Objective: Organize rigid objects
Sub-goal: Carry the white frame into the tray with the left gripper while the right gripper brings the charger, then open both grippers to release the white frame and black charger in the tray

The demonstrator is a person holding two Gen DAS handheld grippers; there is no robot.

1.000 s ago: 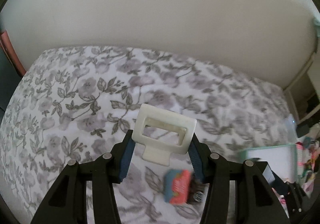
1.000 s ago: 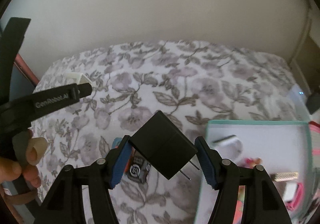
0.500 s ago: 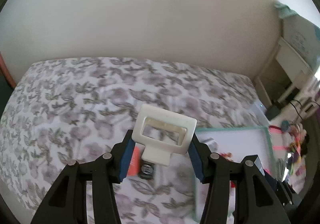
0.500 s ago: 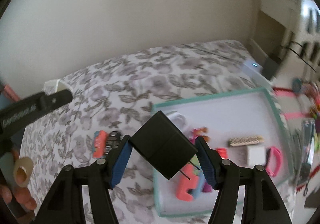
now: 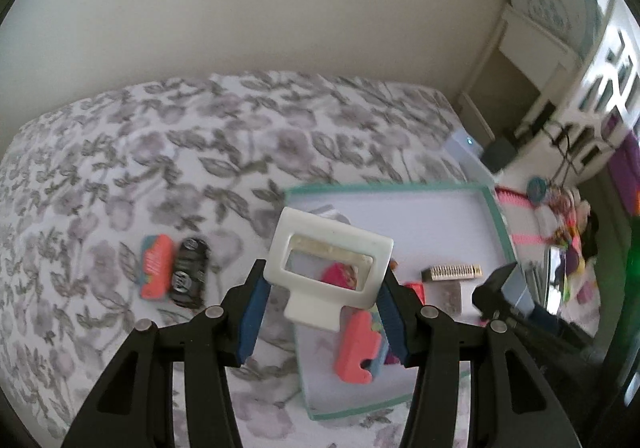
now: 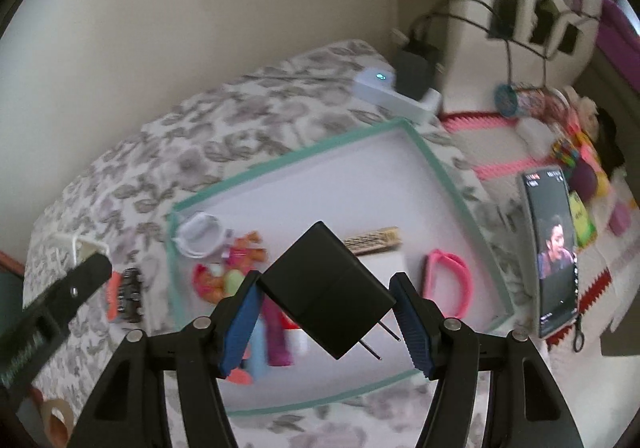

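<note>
My left gripper (image 5: 322,302) is shut on a white plastic frame-shaped piece (image 5: 330,268) and holds it above the near left part of a teal-rimmed white tray (image 5: 494,216). My right gripper (image 6: 326,306) is shut on a black plug adapter (image 6: 326,288), prongs pointing down right, above the same tray (image 6: 424,146). The tray holds several small items: a white ring (image 6: 200,234), a pink band (image 6: 446,282), a wooden comb-like block (image 6: 374,238), coral foam pieces (image 5: 356,340). An orange piece (image 5: 156,266) and a black piece (image 5: 190,274) lie on the floral bedspread left of the tray.
A phone (image 6: 554,252) with a lit screen stands right of the tray. A white device (image 6: 394,90) with a blue light sits at the bed's far corner. Colourful clutter (image 6: 576,152) and white shelving (image 6: 532,0) lie to the right. The beige wall is behind the bed.
Both grippers have swung right and over the tray, still holding their objects. The tray and its contents have come fully into view in both wrist views.
</note>
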